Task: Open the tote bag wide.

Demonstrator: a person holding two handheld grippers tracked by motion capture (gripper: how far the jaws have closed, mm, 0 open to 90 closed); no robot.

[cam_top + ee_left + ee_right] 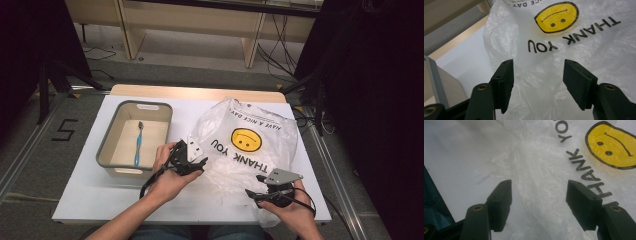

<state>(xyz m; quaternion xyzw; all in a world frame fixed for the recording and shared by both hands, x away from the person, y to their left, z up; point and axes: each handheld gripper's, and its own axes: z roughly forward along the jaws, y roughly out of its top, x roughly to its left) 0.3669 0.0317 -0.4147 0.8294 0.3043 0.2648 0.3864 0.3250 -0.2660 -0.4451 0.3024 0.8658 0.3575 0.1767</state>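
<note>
Both open claws (201, 162) (251, 194) hover at plastic bag's (255, 135) near edge.

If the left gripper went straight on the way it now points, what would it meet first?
Most likely the white plastic bag: the left gripper has its jaws open and aimed at the crinkled film just below the "THANK YOU" print. How near the film lies is hard to judge.

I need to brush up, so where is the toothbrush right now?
In the high view, the blue toothbrush lies inside the grey-rimmed bin on the table's left side, left of the plastic bag.
</note>
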